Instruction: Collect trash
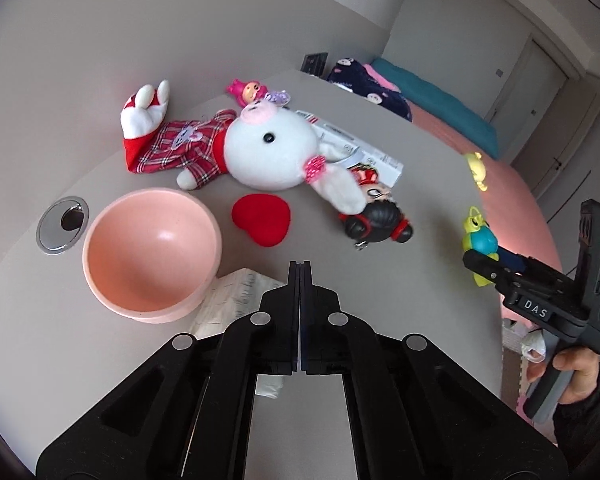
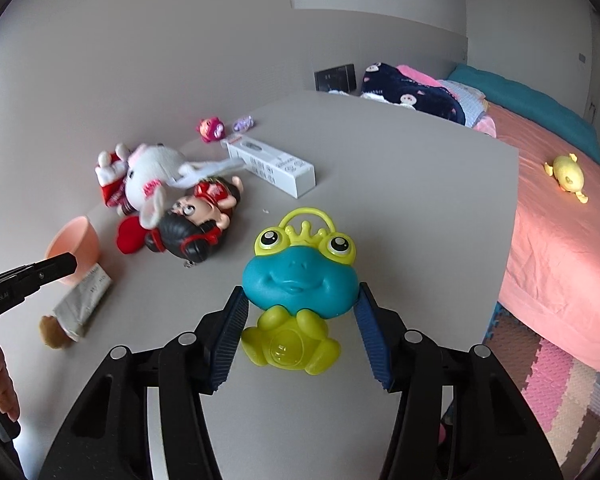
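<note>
in the left wrist view the left tool [image 1: 300,280] sits at the bottom centre with its two fingers pressed flat together, nothing between them. just beyond and left of its tips, a crumpled paper wrapper [image 1: 236,300] lies on the grey tabletop [image 1: 400,280], partly under the fingers and touching the base of a pink bowl [image 1: 152,254] at the lower left. past the bowl lie a red heart cushion [image 1: 261,220], a black-haired doll [image 1: 376,216] and, further up, a white plush rabbit [image 1: 260,148] in a plaid dress over a white box [image 1: 364,152].

in the right wrist view the right tool [image 2: 300,340] at bottom centre stands wide, its blue pads [image 2: 230,340] on either side of a green and blue frog toy [image 2: 300,280]; whether they touch it i cannot tell. the wrapper [image 2: 86,300] lies at the left edge, well apart from the frog. a pink bed [image 2: 560,240] with a yellow toy [image 2: 566,176] fills the right side.
</note>
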A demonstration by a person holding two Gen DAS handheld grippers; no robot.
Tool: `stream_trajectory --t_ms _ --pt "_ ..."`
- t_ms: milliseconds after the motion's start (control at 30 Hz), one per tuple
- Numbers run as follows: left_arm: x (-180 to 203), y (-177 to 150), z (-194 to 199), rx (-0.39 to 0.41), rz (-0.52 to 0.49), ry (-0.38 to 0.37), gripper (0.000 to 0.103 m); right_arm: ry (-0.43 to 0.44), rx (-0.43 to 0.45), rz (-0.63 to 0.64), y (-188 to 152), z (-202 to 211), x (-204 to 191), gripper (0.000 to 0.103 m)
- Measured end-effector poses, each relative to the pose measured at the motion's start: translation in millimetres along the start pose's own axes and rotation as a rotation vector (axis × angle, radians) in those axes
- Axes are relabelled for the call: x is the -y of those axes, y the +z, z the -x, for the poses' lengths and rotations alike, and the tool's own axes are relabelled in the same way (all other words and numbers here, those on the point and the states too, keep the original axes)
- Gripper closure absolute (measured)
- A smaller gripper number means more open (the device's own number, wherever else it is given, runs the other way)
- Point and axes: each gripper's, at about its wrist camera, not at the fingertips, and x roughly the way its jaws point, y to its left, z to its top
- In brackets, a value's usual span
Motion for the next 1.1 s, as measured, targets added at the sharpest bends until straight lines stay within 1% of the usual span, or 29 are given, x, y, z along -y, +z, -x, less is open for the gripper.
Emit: stream_trajectory --t_ms 67,133,167,200,233,300,400,500,600,767,867,1033,1100 --pt "7.7 1.4 5.1 0.007 -0.013 0.016 0.103 0.014 0.01 -0.008 0.1 6.8 3.3 0.047" --pt "13.2 3.3 7.4 -0.005 -0.032 0.053 0.103 0.028 0.012 -0.012 -0.4 11.5 6.4 0.047" --pt "13.5 2.9 9.1 -0.001 -0.032 0.078 0.103 0.033 0.014 -0.012 -1.1 13.9 7.7 0.047" --pt "13.0 1.8 10.7 0.004 -0.038 0.123 0.103 0.036 0.016 -0.011 -1.6 15.9 8.9 0.047" --pt "12.0 0.9 9.1 -0.007 -0.046 0.149 0.103 0.04 0.018 -0.008 -2.6 18.0 9.8 0.047" --pt "7.3 -4.5 6.8 -0.029 -0.047 0.176 0.103 0.046 0.02 -0.01 -4.4 20.7 12.5 0.047" --pt "4.4 -17.4 -4.6 -0.088 -0.057 0.222 0.103 0.053 0.018 -0.02 -6.3 22.1 16.8 0.047" --pt "2.3 -24.2 -10.3 -0.091 -0.066 0.275 0.103 0.059 0.015 -0.024 -7.1 22.2 19.7 0.047" --pt "-2.9 -26.2 -12.1 -0.099 -0.051 0.286 0.103 0.062 0.013 -0.028 -7.2 22.7 22.2 0.047" --pt "1.4 -30.1 -4.1 -0.092 -0.083 0.319 0.103 0.064 0.011 -0.035 -8.6 22.8 24.9 0.047" --pt "2.4 -35.0 4.4 -0.087 -0.087 0.316 0.103 0.064 0.007 -0.036 -8.6 21.0 25.0 0.047" --pt "-7.2 -37.4 4.5 -0.104 -0.051 0.329 0.103 0.07 -0.004 -0.028 -10.3 18.2 21.7 0.047" --pt "-8.3 -35.9 6.9 -0.104 -0.035 0.306 0.103 0.07 -0.006 -0.028 -11.3 18.0 21.8 0.047"
